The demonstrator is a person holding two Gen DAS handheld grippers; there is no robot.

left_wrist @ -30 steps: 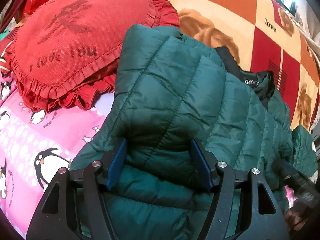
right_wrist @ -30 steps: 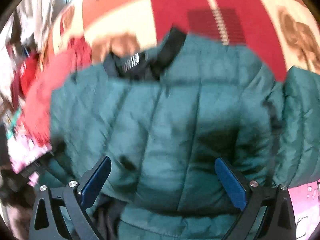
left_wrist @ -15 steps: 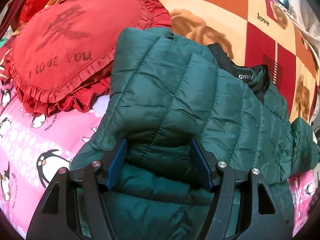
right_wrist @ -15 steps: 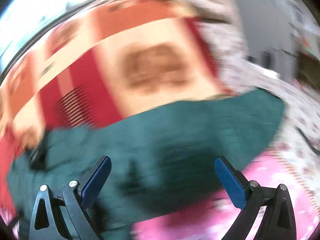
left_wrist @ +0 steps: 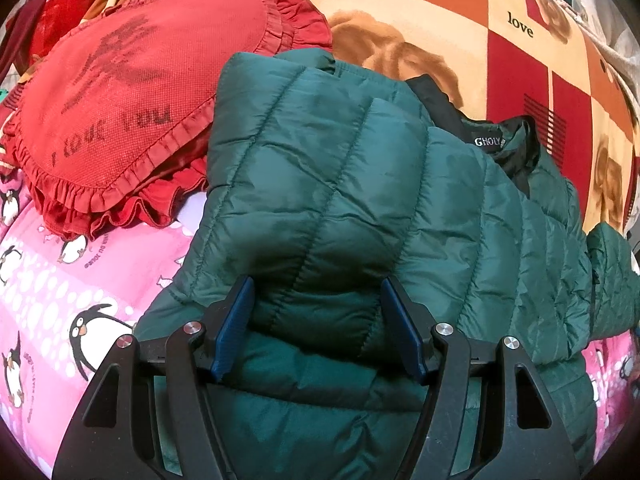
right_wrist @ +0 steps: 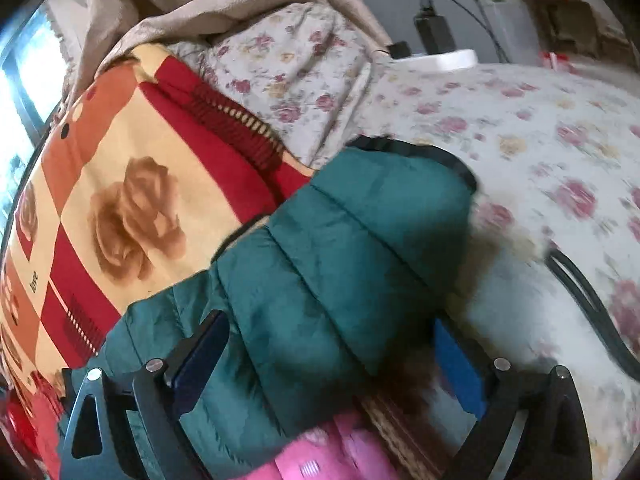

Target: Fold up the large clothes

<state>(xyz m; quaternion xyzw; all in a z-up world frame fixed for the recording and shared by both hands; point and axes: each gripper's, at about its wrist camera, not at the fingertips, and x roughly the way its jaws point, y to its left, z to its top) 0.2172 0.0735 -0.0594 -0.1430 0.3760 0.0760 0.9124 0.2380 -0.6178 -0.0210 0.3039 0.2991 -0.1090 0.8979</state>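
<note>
A dark green quilted puffer jacket (left_wrist: 360,208) lies on the bed, its left sleeve folded over the body, black collar lining with a label (left_wrist: 488,142) at the upper right. My left gripper (left_wrist: 316,336) is shut on a thick fold of the jacket, the blue pads pressing its sides. In the right wrist view the jacket's other sleeve (right_wrist: 360,248) with a black cuff lies stretched out on the bedding. My right gripper (right_wrist: 332,364) is open, its jaws wide on either side of that sleeve, not touching it.
A red heart-shaped frilled pillow (left_wrist: 128,100) lies left of the jacket. A pink penguin sheet (left_wrist: 68,280) covers the near bed. An orange, red and cream blanket (left_wrist: 460,28) lies behind. A floral quilt (right_wrist: 540,152) and a black strap (right_wrist: 588,308) are at the right.
My right gripper swung right from over the jacket's body to the outstretched sleeve, staying open. My left gripper kept its hold and the view shifted only slightly.
</note>
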